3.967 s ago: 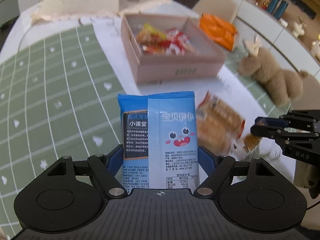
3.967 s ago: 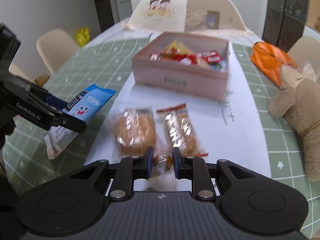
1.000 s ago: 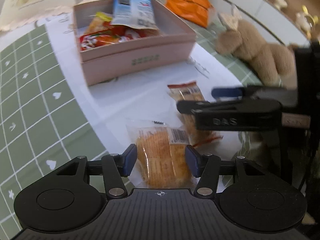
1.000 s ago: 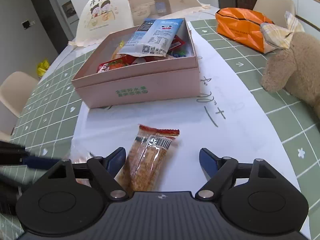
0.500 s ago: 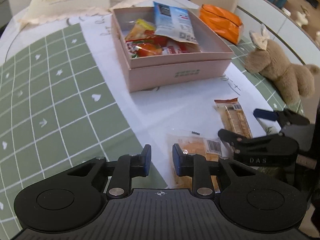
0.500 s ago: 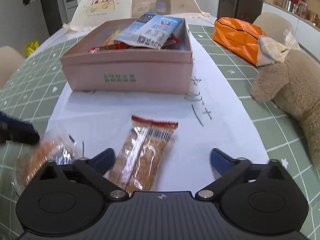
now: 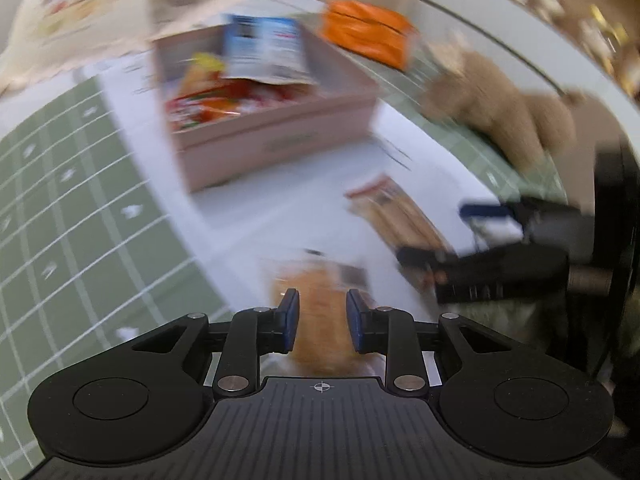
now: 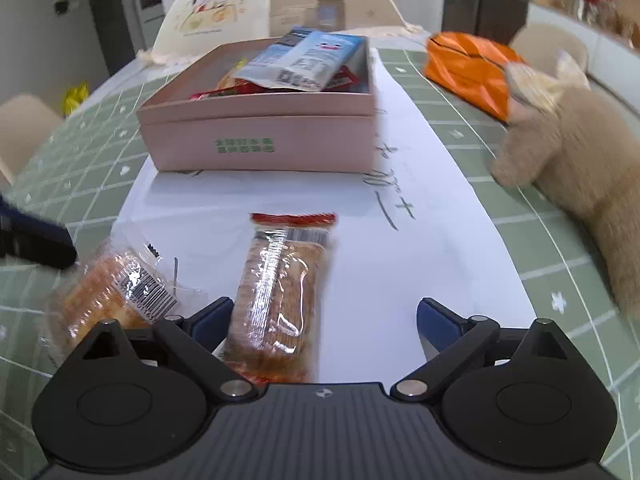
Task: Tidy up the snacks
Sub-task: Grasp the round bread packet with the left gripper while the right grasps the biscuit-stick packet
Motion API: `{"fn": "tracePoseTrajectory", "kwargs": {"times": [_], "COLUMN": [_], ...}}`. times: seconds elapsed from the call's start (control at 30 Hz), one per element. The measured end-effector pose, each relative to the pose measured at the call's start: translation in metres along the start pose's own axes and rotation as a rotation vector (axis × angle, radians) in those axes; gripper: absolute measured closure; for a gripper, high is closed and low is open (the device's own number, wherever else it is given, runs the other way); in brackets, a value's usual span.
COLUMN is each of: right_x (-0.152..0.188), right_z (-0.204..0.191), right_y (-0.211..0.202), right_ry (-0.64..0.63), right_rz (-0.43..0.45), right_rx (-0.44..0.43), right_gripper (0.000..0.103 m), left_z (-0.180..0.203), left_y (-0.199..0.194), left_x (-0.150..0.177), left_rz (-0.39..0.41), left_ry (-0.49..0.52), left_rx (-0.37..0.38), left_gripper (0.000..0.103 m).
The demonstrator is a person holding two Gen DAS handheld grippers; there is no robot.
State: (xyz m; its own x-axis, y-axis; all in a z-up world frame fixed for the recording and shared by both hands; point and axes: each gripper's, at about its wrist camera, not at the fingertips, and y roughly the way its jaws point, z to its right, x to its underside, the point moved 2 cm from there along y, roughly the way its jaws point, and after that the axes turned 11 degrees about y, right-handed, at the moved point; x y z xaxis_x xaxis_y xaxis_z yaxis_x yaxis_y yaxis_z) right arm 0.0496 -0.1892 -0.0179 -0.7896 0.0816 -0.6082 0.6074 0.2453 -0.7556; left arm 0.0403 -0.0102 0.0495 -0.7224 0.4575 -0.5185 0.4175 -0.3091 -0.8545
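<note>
Snacks are lying loose on the white paper sheet [image 8: 420, 264] that is covering the bench [image 8: 100, 152], short of the pink box [image 8: 260, 136] where a blue packet [image 8: 308, 60] and red wrappers are already sitting. A clear-wrapped round pastry [image 7: 320, 312] is sitting between the pads of the left tool [image 7: 319, 320], whose jaws are narrow but easing apart; the blur is making it impossible to tell whether the pads are pressing the wrapper. From the right wrist view that same pastry is showing to the left of the right tool [image 8: 324, 320], with the left tool's dark finger just above it. The long cracker pack [image 8: 280, 292] is lying inside the wide-open jaws of the right tool, close against its left finger, with a broad gap to the right finger; those jaws are beginning to close and nothing is being pinched yet.

Both packs are looking light, with slippery, crinkly film and brittle contents, so a hard squeeze is likely crushing or cracking them. Taking the cracker pack across its narrow width near the middle seems the safest hold; the pastry is better pinched at its sides or by the sealed film edge. A plush toy [image 8: 580, 168] and an orange bag [image 8: 468, 68] are sitting well off to the right.
</note>
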Motion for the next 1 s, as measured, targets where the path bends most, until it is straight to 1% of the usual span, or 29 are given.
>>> {"fn": "tracePoseTrajectory", "kwargs": {"times": [0.03, 0.07, 0.13, 0.17, 0.2, 0.23, 0.33, 0.4, 0.43, 0.5, 0.6, 0.67, 0.73, 0.83, 0.93, 0.97, 1.0], "right_x": [-0.001, -0.001, -0.003, -0.005, -0.007, -0.009, -0.012, -0.012, -0.012, -0.01, -0.008, -0.007, -0.007, -0.009, -0.011, -0.011, -0.012], "right_z": [0.003, 0.006, 0.008, 0.009, 0.009, 0.01, 0.011, 0.011, 0.011, 0.012, 0.011, 0.009, 0.005, -0.003, -0.014, -0.018, -0.022], "right_y": [-0.003, -0.007, -0.014, -0.016, -0.018, -0.02, -0.021, -0.019, -0.018, -0.016, -0.014, -0.013, -0.012, -0.01, -0.004, -0.001, 0.003], "right_ry": [0.016, 0.024, 0.026, 0.027, 0.03, 0.032, 0.031, 0.031, 0.032, 0.031, 0.022, 0.019, 0.01, -0.013, -0.045, -0.056, -0.068], "right_rz": [0.002, 0.012, 0.038, 0.05, 0.061, 0.068, 0.079, 0.076, 0.071, 0.061, 0.054, 0.05, 0.046, 0.041, 0.038, 0.035, 0.026], "right_rx": [-0.002, 0.004, 0.027, 0.033, 0.034, 0.034, 0.04, 0.046, 0.045, 0.043, 0.046, 0.039, 0.026, 0.002, -0.023, -0.023, -0.019], "right_gripper": [0.005, 0.006, 0.006, 0.006, 0.006, 0.006, 0.006, 0.006, 0.006, 0.006, 0.006, 0.006, 0.006, 0.008, 0.013, 0.018, 0.031], "left_z": [0.009, 0.018, 0.028, 0.031, 0.033, 0.033, 0.031, 0.023, 0.019, 0.009, 0.0, -0.006, -0.011, -0.023, -0.032, -0.032, -0.032], "left_y": [0.006, 0.011, 0.017, 0.019, 0.021, 0.023, 0.026, 0.029, 0.029, 0.029, 0.028, 0.031, 0.033, 0.033, 0.031, 0.03, 0.028], "left_x": [0.0, -0.001, -0.002, -0.004, -0.006, -0.007, -0.008, -0.007, -0.006, -0.003, 0.001, 0.003, 0.006, 0.011, 0.014, 0.015, 0.015], "left_rz": [-0.017, -0.028, -0.036, -0.041, -0.046, -0.051, -0.056, -0.065, -0.07, -0.074, -0.072, -0.075, -0.077, -0.067, -0.056, -0.054, -0.053], "left_ry": [0.044, 0.093, 0.156, 0.175, 0.182, 0.186, 0.184, 0.168, 0.156, 0.112, 0.075, 0.041, -0.005, -0.092, -0.169, -0.18, -0.182], "left_rx": [-0.007, -0.035, -0.076, -0.081, -0.083, -0.087, -0.108, -0.127, -0.132, -0.129, -0.144, -0.121, -0.101, -0.063, -0.027, -0.019, -0.016], "left_gripper": [0.069, 0.067, 0.056, 0.053, 0.049, 0.046, 0.046, 0.046, 0.041, 0.04, 0.037, 0.036, 0.033, 0.03, 0.031, 0.032, 0.032]}}
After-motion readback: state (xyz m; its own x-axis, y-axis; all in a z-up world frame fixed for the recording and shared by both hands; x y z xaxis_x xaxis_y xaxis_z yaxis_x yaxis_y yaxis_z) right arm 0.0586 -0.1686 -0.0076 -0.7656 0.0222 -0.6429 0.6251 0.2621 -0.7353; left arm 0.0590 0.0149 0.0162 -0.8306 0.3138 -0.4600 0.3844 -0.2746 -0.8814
